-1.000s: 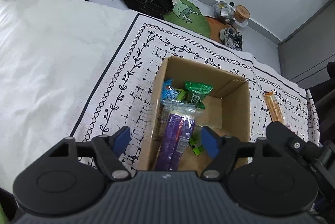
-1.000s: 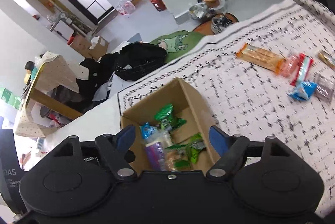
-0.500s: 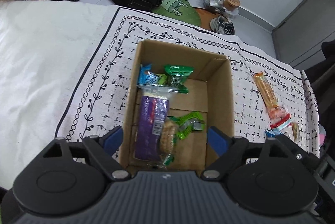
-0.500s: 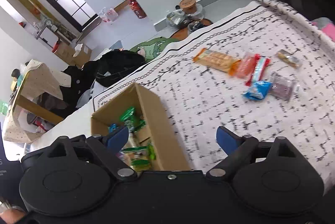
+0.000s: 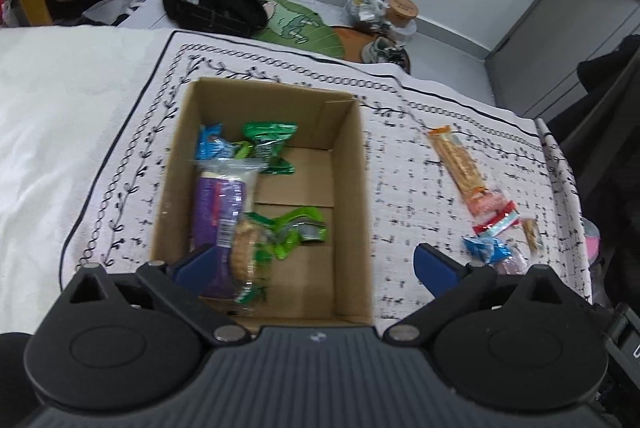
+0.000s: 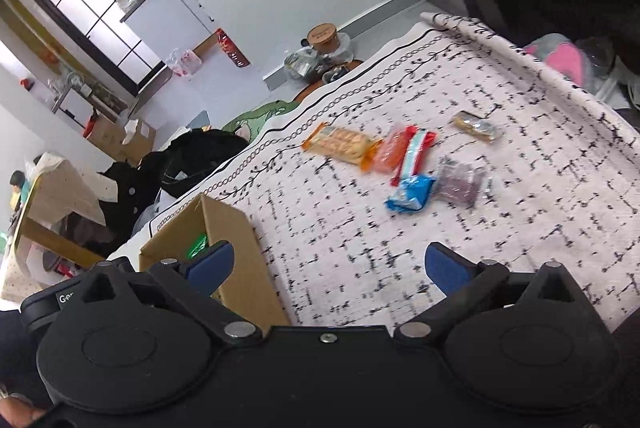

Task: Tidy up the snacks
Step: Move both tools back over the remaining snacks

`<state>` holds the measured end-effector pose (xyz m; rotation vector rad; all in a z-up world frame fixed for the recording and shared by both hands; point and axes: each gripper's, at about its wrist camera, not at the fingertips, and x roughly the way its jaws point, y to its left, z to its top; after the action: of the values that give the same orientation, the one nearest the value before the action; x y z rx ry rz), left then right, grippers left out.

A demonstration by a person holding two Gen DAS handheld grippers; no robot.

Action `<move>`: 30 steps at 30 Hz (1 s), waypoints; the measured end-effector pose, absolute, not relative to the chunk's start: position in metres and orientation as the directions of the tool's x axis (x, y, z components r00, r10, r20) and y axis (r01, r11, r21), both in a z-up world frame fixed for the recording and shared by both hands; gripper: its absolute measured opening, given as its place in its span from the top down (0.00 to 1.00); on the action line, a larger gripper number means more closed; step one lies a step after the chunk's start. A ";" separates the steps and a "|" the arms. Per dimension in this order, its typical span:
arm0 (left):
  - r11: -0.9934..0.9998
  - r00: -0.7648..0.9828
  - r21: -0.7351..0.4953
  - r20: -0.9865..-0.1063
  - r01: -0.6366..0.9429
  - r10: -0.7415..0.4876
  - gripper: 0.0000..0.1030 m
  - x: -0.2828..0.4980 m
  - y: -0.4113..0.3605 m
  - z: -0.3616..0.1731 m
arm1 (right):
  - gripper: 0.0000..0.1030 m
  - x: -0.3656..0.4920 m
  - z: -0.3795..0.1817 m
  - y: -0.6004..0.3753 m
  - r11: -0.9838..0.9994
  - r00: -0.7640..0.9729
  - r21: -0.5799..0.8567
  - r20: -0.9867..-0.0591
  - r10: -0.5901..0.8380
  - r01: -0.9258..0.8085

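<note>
A cardboard box (image 5: 362,188) stands on the patterned cloth and holds a purple packet (image 5: 218,204), green packets (image 5: 270,144) and a blue one. My left gripper (image 5: 310,266) hovers above the box's near end, its jaws opening with nothing between them. Loose snacks lie to the right: an orange cracker pack (image 6: 340,144), a red-and-white wrapper (image 6: 414,150), a blue packet (image 6: 410,194) and a purple packet (image 6: 460,184). My right gripper (image 6: 328,268) hangs over the cloth beside the box (image 6: 236,228), jaws opening, empty.
A small brown bar (image 6: 476,126) lies farther right. The cloth (image 5: 420,156) ends at a far edge, with a green mat (image 5: 304,28), a black bag (image 5: 212,0) and jars on the floor beyond. White bedding (image 5: 60,100) spreads left of the box.
Both grippers' jaws have spread wider. The left view has slid right over the box, bringing the loose snacks into sight. The right view has swung right from the box toward the loose snacks.
</note>
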<state>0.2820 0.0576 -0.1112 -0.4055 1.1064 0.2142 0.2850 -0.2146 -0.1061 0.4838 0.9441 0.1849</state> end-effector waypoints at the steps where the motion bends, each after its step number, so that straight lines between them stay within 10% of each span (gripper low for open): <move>1: 0.909 0.439 -0.211 -0.898 -0.360 -0.035 0.00 0.283 0.054 -0.111 | 0.00 0.284 -0.106 -0.220 0.877 0.585 0.477 -0.728 0.356 0.060; 20: 0.933 0.442 -0.225 -0.893 -0.280 -0.083 0.00 0.303 -0.024 -0.109 | 0.01 0.285 -0.120 -0.299 0.865 0.629 0.486 -0.713 0.310 0.124; 30: 0.934 0.431 -0.266 -0.891 -0.238 -0.144 0.01 0.319 -0.058 -0.125 | 0.17 0.294 -0.149 -0.325 0.832 0.610 0.531 -0.716 0.338 0.162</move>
<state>0.3192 -0.0583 -0.1251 -0.3807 1.1317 0.0601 0.2942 -0.3250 -0.1488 0.6003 0.9231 0.1091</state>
